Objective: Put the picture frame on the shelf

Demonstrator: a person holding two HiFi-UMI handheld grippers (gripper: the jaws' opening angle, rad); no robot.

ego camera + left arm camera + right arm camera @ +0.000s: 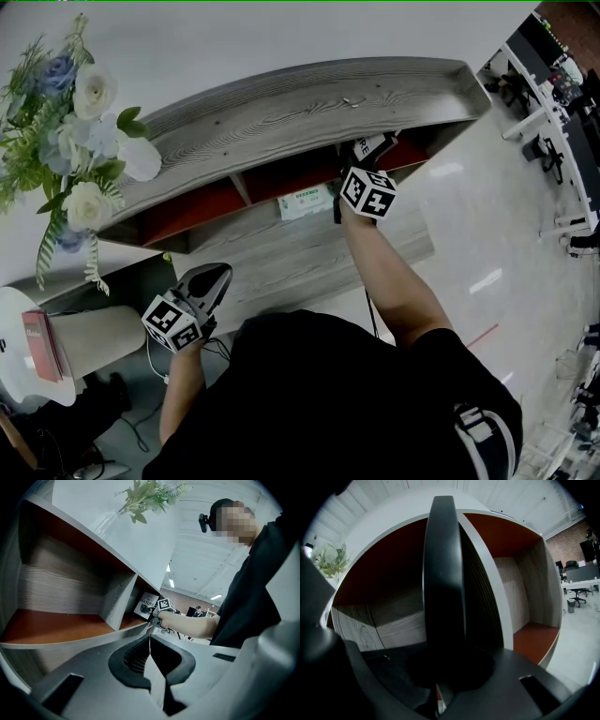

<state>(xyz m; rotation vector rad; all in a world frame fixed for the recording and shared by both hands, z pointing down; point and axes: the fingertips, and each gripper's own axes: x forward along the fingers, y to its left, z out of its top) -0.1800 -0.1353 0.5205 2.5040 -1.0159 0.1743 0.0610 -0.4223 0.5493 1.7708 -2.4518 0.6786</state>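
Note:
My right gripper (367,167) reaches into the right compartment of the grey shelf (309,103) with its red inner floor. It is shut on the picture frame (374,145), which stands upright in the compartment. In the right gripper view the frame (443,573) shows edge-on as a tall black bar rising from between the jaws (440,677). In the left gripper view the frame's printed face (148,603) shows just left of the right gripper's marker cube (165,605). My left gripper (208,284) hangs low in front of the shelf, shut and empty (150,641).
A white box (306,201) with green print stands in the middle compartment. A bouquet of white and blue flowers (73,141) rises at the shelf's left end. A white round table (23,375) carrying a red book (42,343) stands at lower left. Polished floor lies to the right.

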